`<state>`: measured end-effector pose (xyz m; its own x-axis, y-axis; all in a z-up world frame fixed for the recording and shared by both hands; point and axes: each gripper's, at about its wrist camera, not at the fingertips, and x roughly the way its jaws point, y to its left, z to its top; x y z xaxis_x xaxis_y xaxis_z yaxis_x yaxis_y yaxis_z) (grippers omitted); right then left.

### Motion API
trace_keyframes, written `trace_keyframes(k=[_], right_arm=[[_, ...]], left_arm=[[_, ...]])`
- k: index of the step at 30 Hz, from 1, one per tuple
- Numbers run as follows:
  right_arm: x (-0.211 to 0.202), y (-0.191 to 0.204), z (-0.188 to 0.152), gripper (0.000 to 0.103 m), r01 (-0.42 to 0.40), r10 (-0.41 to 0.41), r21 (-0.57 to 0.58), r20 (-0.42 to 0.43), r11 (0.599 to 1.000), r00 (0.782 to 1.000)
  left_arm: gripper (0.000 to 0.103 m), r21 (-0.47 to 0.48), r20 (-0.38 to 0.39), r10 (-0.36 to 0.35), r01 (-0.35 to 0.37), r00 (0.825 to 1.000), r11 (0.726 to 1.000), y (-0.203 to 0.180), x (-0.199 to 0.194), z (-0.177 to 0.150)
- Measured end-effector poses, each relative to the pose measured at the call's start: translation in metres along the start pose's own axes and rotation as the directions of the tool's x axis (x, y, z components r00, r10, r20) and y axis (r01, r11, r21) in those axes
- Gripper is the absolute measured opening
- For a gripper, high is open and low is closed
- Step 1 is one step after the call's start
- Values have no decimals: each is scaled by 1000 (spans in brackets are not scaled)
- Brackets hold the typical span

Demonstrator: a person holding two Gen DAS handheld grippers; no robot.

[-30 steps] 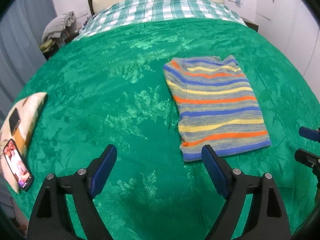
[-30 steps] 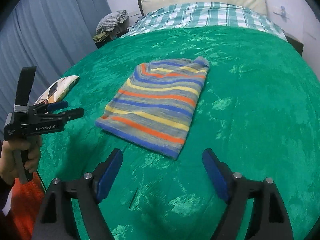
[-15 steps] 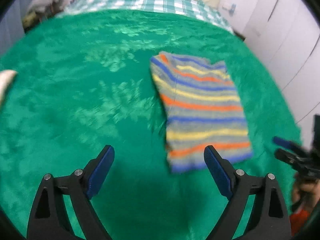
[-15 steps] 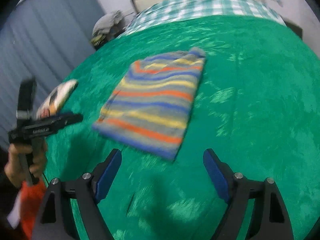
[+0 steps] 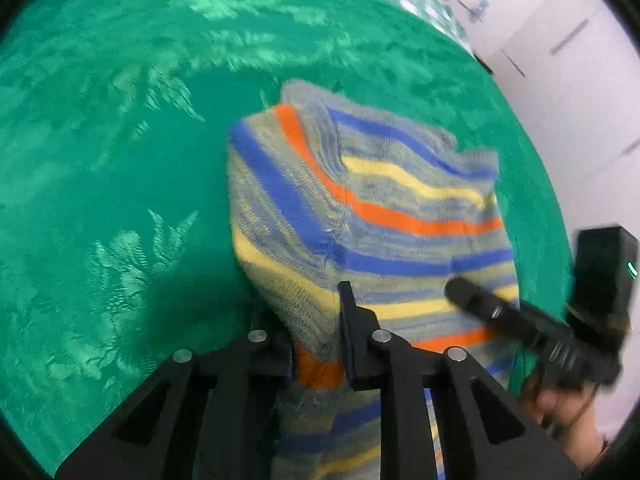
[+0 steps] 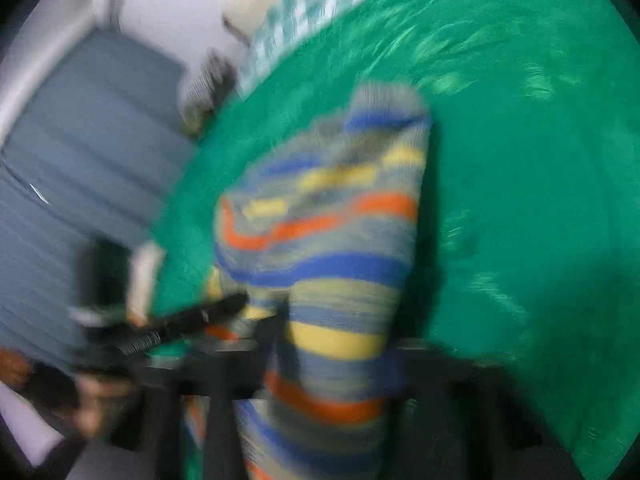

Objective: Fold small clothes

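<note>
Striped knit garment [image 5: 360,216] lifted at its near edge off the green bedspread [image 5: 120,160], pinched in both left tongs [image 5: 320,344] and right tongs [image 6: 340,356]. Step judged: final fold. Next: carry near edge far, lay flat.

The striped knit garment [image 5: 360,216] (grey-blue ground with bands of royal blue, orange and yellow) is bunched and partly raised off the green bed cover, its near edge drawn up into a narrow gather. Its far end lies rumpled on the cover, with a fold ridge running across the stripes. The right wrist view shows it [image 6: 332,240] blurred, hanging in a curved drape.
</note>
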<state>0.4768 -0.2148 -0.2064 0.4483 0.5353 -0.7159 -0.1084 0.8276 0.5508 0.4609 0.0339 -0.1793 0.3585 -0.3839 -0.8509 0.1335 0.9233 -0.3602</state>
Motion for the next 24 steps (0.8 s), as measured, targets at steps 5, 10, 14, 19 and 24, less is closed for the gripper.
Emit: trace_keyframes(k=[5, 10, 14, 19, 24], right_arm=[[-48, 71, 3, 21, 88, -59, -220, 137, 972, 989], [-106, 110, 16, 21, 21, 37, -289, 193, 957, 981], [-135, 110, 14, 25, -27, 76, -262, 177, 965, 981], [-119, 61, -24, 101, 233, -202, -234, 146, 944, 968], [-163, 34, -91, 101, 382, -359, -244, 135, 891, 924]], left_arm=[[13, 73, 127, 1, -11, 992, 997, -28, -59, -2], [14, 105, 220, -42, 19, 975, 994, -51, -131, -1], [28, 126, 212, -36, 9, 977, 992, -58, -138, -14], [78, 140, 200, 279, -310, 939, 941, -38, -84, -65], [99, 169, 322, 387, -455, 864, 874, -53, -133, -140]])
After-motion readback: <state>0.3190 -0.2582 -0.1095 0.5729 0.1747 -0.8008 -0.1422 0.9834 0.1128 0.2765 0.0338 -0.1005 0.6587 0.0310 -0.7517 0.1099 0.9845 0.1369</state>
